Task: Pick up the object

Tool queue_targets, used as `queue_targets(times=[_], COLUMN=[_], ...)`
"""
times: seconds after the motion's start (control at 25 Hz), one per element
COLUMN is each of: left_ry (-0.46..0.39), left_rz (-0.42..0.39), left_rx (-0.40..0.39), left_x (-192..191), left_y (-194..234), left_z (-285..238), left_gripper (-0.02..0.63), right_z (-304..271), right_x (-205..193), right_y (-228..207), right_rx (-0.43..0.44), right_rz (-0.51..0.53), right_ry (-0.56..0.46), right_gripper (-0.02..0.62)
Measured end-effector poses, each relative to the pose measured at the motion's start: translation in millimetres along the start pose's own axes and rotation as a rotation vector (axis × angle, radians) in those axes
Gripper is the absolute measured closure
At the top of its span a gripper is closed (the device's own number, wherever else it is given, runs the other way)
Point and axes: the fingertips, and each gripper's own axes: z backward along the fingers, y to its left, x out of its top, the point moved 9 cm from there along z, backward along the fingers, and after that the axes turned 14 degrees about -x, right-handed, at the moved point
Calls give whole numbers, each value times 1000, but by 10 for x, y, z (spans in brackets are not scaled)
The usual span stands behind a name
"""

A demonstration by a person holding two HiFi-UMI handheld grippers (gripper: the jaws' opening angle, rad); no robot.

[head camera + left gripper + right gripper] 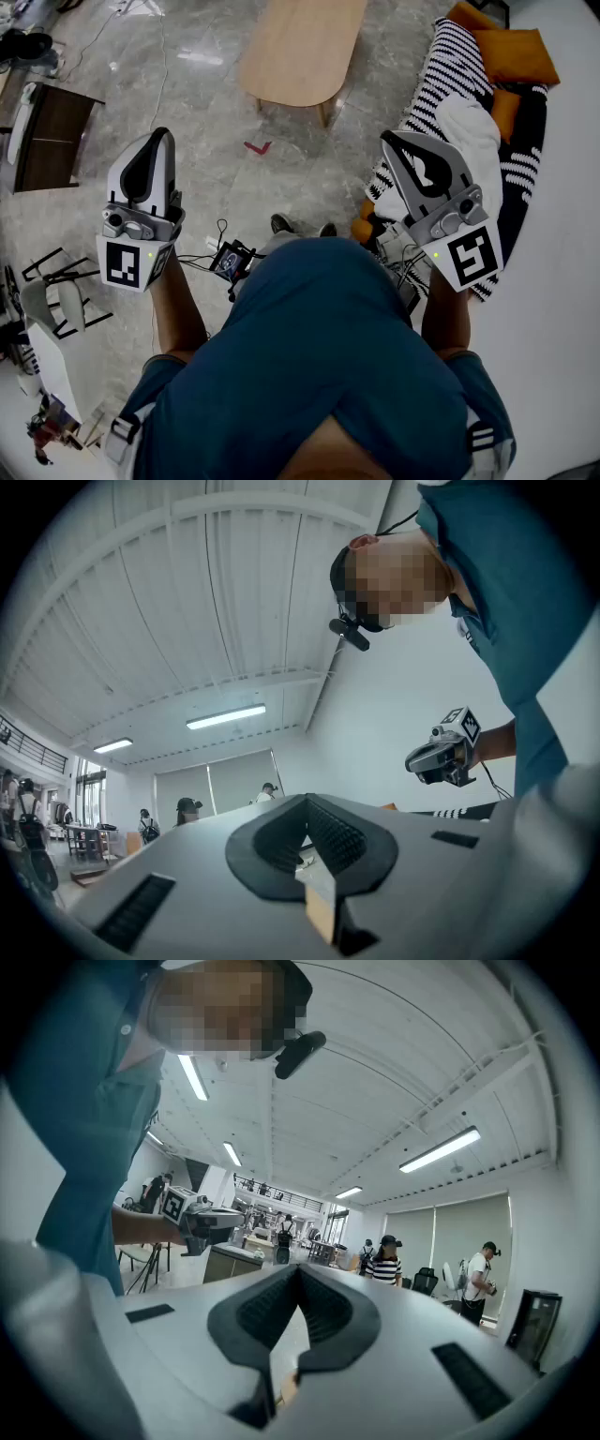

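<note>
Position: both claws are held up in front of the person in the teal short-sleeved shirt [319, 356]. They sit one on either side of the body, well apart, pointing forward over a grey marble-pattern floor [206, 94].

Left claw [160, 140]: in its own view I see the two black ribbed pads [339, 836] meeting at their tips with nothing gripped. I record it as closed and empty.

Right claw [393, 142]: same finding in its own view. The black ribbed pads [323, 1312] are together at the tips and only the room shows through the opening behind them. Closed and empty.

Object: the one small loose item I can find is a small red angled piece [257, 146]. It lies on the floor ahead of the person, between the lines of the two claws and near the closer end of a low light-wood table with rounded corners [305, 42]. Neither claw touches it. I cannot make out what it is.

Surroundings: to the right of the right claw lies a black-and-white striped blanket [441, 66] with a white cloth [473, 127] on it and orange cushions [511, 52] just beside. At far left stands a dark brown cabinet [52, 141]. A small black device on a cable [230, 261] lies on the floor at the person's feet. Several people stand in the background of both gripper views, too small to describe
</note>
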Motion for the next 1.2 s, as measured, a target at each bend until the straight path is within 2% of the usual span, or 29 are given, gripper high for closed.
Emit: queue_targets(times=[0.2,0.4,0.6,0.8,0.96,1.2], left_ry=[23,4,24,45,48,69], left_rz=[-17,-5,-18,-20,-11,-5], left_rx=[12,35,43,61,93,168], left_x=[-16,10,-115,-207,-242,-297], left_y=[20,110,404,525,638,845], left_z=[89,182,573,898,1093,1346], left_gripper=[603,603,603,603,603,603], right_z=[-35,-133,-492,-733,-977,-1455], right_x=[22,55,103,128,172,192], right_y=[37,121,431,680,792,921], right_rx=[0,5,23,47,92,180], right_rz=[5,8,8,-49,-41,-22], right_ry=[-10,-15,-16,-63,-137,-139], right_gripper=[581,581,581,581,581,581])
